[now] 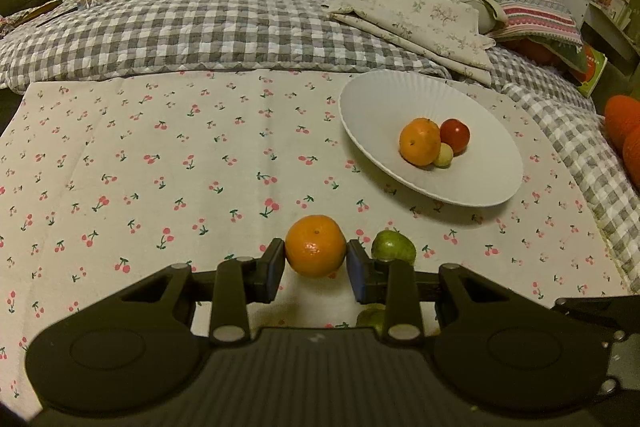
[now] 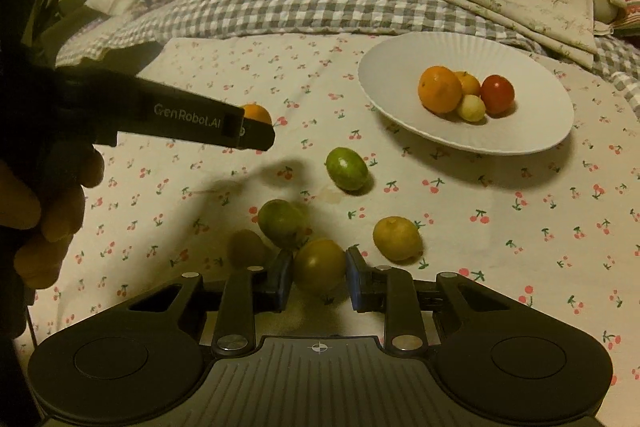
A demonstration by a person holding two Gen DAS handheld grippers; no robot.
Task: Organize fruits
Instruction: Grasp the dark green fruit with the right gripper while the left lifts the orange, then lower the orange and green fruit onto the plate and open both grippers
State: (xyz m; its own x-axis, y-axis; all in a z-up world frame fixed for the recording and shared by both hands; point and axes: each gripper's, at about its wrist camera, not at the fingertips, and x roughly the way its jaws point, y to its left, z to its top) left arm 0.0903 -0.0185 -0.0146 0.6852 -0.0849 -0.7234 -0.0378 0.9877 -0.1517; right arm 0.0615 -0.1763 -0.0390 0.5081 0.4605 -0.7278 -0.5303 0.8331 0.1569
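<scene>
My left gripper (image 1: 316, 263) is shut on an orange mandarin (image 1: 315, 245), held just above the cherry-print cloth. A green fruit (image 1: 393, 245) lies right of it. My right gripper (image 2: 319, 273) is shut on a greenish-yellow fruit (image 2: 319, 269) low over the cloth. A white plate (image 2: 532, 131) at the right holds an orange (image 2: 439, 89), a red tomato (image 2: 497, 93) and a small yellow fruit (image 2: 472, 108). Loose on the cloth lie a green fruit (image 2: 346, 168), another green one (image 2: 280, 223), a brown kiwi (image 2: 246, 247) and a yellow lemon (image 2: 397, 238).
The left gripper's body (image 2: 180, 119) and the hand holding it fill the left of the right wrist view. A checked quilt (image 1: 200, 23), folded floral cloths (image 1: 420, 19) and a dark sofa lie behind the cloth. The plate also shows in the left wrist view (image 1: 368, 99).
</scene>
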